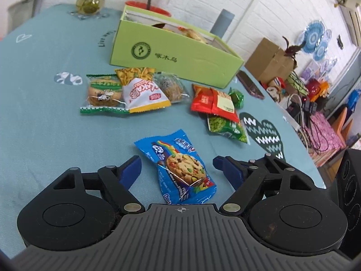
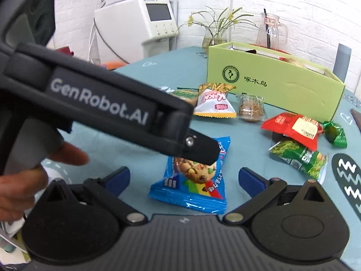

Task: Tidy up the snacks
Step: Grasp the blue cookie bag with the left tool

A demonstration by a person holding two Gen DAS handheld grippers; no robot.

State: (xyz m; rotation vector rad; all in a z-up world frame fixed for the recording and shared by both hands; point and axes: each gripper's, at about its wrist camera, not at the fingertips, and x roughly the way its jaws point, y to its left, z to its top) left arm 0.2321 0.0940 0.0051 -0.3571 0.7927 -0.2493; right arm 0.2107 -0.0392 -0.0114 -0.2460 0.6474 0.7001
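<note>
A blue cookie packet (image 1: pixel 180 169), glossy with a rainbow and a chip-studded cookie printed on it, is lying flat on the teal tablecloth (image 1: pixel 45 113), nearer the cameras than the green box (image 1: pixel 171 52). The left gripper (image 1: pixel 177 164) is straddling it, jaws wide apart, not touching. The right gripper (image 2: pixel 183 178) is likewise spread around it. Bare cloth is showing between packet and box-side snacks (image 1: pixel 126 90).
</note>
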